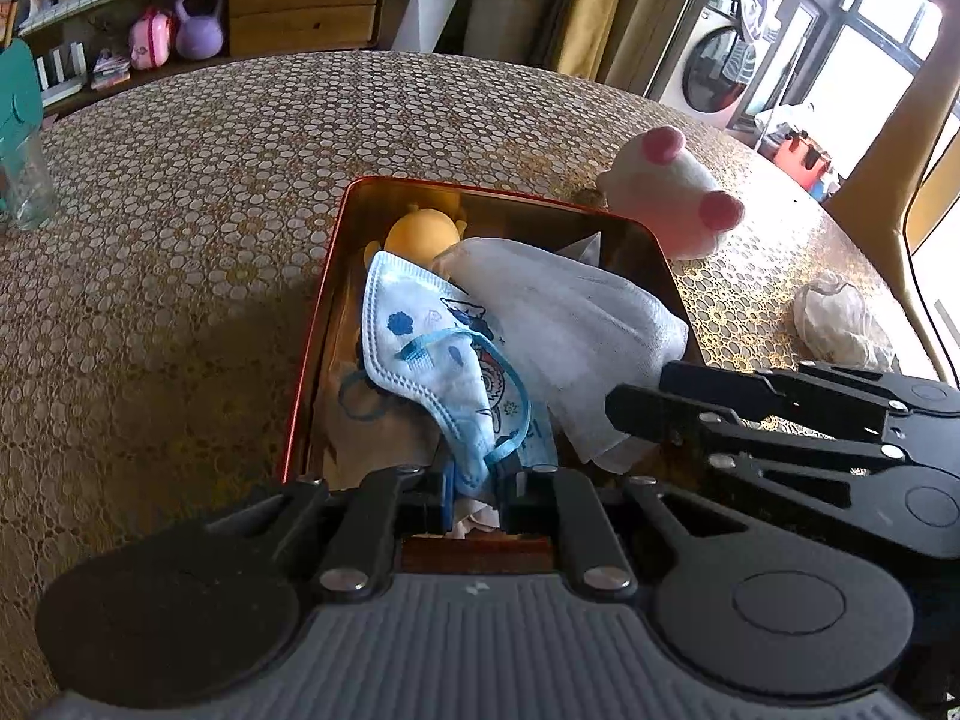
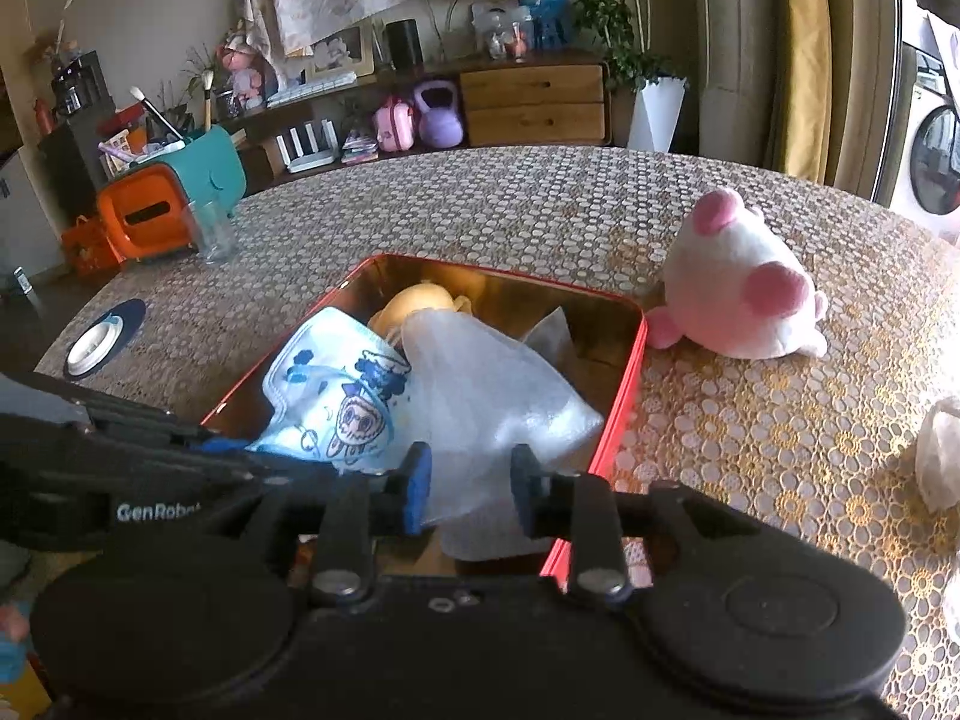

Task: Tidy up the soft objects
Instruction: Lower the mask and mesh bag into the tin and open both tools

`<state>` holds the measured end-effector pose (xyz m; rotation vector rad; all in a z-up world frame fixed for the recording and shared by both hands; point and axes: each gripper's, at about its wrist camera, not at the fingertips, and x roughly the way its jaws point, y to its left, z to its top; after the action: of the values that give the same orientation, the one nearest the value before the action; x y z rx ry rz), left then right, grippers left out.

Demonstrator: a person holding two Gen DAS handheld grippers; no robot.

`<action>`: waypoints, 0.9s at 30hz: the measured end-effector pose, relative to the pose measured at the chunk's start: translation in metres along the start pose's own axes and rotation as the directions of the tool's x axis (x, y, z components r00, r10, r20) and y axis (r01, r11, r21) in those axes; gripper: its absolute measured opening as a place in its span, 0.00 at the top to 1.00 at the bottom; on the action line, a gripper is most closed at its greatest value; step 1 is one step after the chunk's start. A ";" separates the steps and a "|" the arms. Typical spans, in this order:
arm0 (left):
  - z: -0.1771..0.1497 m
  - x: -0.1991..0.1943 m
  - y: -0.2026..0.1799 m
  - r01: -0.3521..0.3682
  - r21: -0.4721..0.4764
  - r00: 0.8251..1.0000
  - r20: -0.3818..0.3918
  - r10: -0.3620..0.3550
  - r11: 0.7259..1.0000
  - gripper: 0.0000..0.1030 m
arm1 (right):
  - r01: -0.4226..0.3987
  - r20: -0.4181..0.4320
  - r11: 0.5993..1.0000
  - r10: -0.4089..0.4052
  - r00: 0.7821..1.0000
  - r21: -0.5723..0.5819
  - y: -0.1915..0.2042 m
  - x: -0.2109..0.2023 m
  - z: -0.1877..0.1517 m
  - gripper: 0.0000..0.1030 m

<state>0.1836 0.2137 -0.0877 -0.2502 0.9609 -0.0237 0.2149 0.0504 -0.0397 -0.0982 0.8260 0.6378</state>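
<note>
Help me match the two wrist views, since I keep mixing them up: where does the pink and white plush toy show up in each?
Left wrist view: the plush toy lies on the table, upper right, just past the red tin's far right corner.
Right wrist view: the plush toy lies right of centre, beside the red tin's right wall.
Shared landmark: the purple kettlebell on the shelf behind.

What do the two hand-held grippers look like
Both are black plastic linkages with silver pivot screws and blue finger pads. The left hand-held gripper has a ribbed grey base; the right hand-held gripper has a black one. White "GenRobot" lettering marks the left one's side.
</note>
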 end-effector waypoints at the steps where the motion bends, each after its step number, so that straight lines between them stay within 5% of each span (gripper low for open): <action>1: -0.001 -0.001 0.000 -0.003 -0.002 1.000 0.000 0.003 1.000 0.88 | -0.002 0.001 1.000 0.002 1.000 0.002 0.000 -0.001 0.000 0.68; 10: -0.003 -0.006 -0.001 -0.003 -0.025 1.000 0.004 0.003 1.000 0.82 | -0.016 0.000 1.000 0.016 1.000 0.006 -0.002 -0.015 -0.004 0.62; 17: -0.005 -0.013 -0.006 -0.008 -0.018 1.000 0.030 0.009 1.000 0.47 | -0.044 0.031 0.999 0.043 0.999 0.021 -0.009 -0.036 -0.003 0.55; 27: -0.006 -0.051 -0.026 -0.060 0.021 0.992 0.116 0.057 0.998 0.45 | -0.066 0.117 0.998 0.063 0.991 0.022 -0.028 -0.094 -0.009 0.45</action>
<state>0.1517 0.1935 -0.0435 -0.1987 0.8518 0.0321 0.1776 -0.0214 0.0167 -0.0109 0.7266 0.6876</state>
